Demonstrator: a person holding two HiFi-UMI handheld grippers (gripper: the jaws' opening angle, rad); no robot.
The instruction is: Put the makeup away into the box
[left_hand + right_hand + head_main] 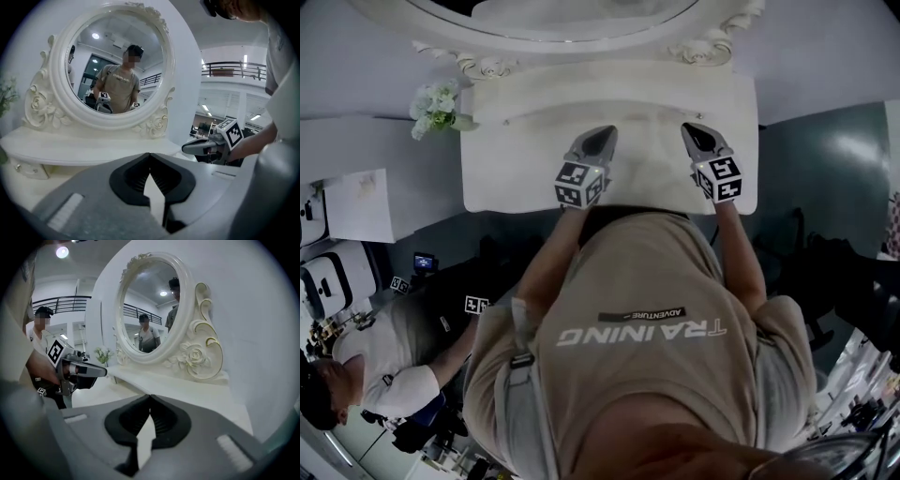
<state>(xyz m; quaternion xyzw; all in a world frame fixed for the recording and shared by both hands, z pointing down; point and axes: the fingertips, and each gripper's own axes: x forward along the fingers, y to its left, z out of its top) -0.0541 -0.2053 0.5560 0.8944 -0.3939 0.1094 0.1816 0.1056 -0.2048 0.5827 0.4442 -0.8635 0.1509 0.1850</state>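
Both grippers hang side by side over the white dressing table [492, 183]. My left gripper [599, 141] is shut, its tips meeting with nothing between them [150, 155]. My right gripper [695, 132] is shut as well and holds nothing [150, 397]. Each shows in the other's view: the right gripper [199, 146] off to the right, the left gripper [91, 371] off to the left. Both point toward the oval mirror [112, 70] at the back of the table. No makeup and no box show in any view.
A raised shelf [581, 89] runs under the carved mirror frame [197, 357]. White flowers [436, 105] stand at the table's back left corner. Another person [375, 366] sits low at the left. A wall [262, 333] stands behind the mirror.
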